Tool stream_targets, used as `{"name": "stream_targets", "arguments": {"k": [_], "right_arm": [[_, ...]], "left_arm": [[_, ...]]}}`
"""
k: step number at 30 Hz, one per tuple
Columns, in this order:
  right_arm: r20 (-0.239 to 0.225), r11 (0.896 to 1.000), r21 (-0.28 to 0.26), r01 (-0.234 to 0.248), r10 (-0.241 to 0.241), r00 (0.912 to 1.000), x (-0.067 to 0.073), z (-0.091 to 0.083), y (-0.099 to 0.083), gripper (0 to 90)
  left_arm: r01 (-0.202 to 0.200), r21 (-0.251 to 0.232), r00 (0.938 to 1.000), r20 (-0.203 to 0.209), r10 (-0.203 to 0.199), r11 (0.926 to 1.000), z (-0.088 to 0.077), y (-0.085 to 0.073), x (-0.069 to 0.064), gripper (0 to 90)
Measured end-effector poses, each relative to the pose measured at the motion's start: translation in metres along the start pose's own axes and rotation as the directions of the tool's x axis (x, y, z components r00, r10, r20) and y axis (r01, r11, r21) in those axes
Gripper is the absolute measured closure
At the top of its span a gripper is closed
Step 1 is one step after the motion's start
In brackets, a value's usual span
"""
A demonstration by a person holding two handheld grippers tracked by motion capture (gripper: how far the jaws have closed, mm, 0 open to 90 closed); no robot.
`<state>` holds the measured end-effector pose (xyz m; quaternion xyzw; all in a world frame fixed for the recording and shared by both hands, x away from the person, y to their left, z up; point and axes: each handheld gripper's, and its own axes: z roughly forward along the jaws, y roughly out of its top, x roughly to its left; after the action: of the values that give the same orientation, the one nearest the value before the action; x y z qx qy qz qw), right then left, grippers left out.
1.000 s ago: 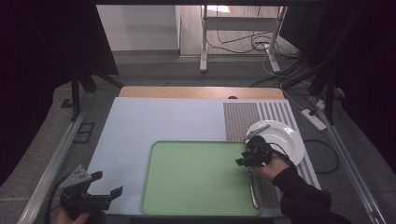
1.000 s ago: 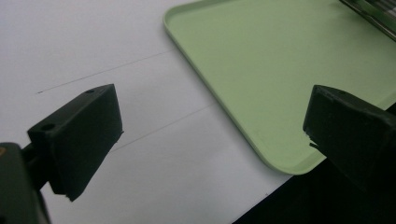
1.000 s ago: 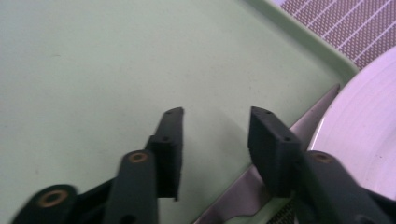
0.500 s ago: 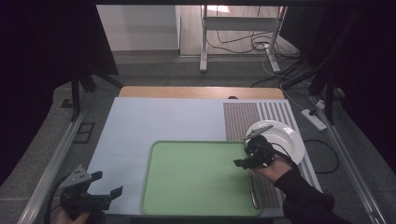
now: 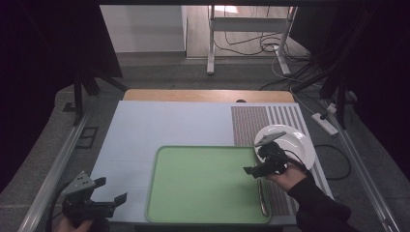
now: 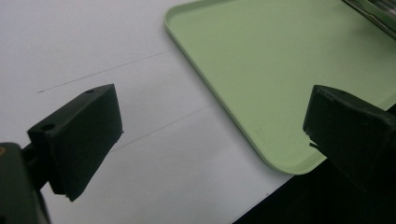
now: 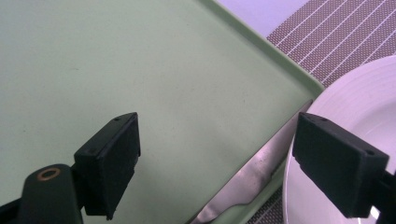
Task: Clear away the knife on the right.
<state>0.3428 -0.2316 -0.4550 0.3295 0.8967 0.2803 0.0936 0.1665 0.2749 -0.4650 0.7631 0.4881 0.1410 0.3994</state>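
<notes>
A light green tray (image 5: pixel 208 186) lies at the table's front middle. A metal knife (image 5: pixel 264 195) rests along its right rim, next to a white plate (image 5: pixel 295 145) on a striped placemat (image 5: pixel 256 123). My right gripper (image 5: pixel 254 162) hovers over that rim. In the right gripper view its jaws (image 7: pixel 217 135) have just been opening and now stand wide apart above the knife blade (image 7: pixel 252 175), with the pads off it and the plate (image 7: pixel 355 107) beside them. My left gripper (image 5: pixel 111 190) is open and holds nothing at the front left, near the tray corner (image 6: pixel 280 158).
The pale tabletop (image 5: pixel 174 125) stretches behind and left of the tray, with a wooden strip (image 5: pixel 208 95) at its far edge. Metal rails (image 5: pixel 53 164) flank the table. Cables and a power strip (image 5: pixel 325 123) lie on the floor to the right.
The right gripper's jaws stand wider apart than a second ago. Neither hand has noticeably shifted, and the knife lies where it was.
</notes>
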Motion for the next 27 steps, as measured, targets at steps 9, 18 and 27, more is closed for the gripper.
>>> {"name": "stream_targets", "arguments": {"k": [9,18,27], "right_arm": [[-0.012,0.999,-0.049,-0.016,0.016,0.9998,-0.002,-0.011,-0.008,9.3],[-0.007,0.998,-0.057,-0.028,0.027,0.9996,-0.005,-0.016,-0.019,2.7],[0.011,0.998,-0.054,-0.043,0.044,0.999,-0.007,-0.019,-0.032,0.4]], "left_arm": [[0.0,0.001,1.0,-0.001,0.0,1.0,0.0,0.0,0.0,4.4],[0.0,0.001,1.0,-0.001,0.0,1.0,0.0,0.0,0.0,4.4],[0.0,0.002,1.0,-0.002,0.0,1.0,0.0,0.0,0.0,4.4]]}}
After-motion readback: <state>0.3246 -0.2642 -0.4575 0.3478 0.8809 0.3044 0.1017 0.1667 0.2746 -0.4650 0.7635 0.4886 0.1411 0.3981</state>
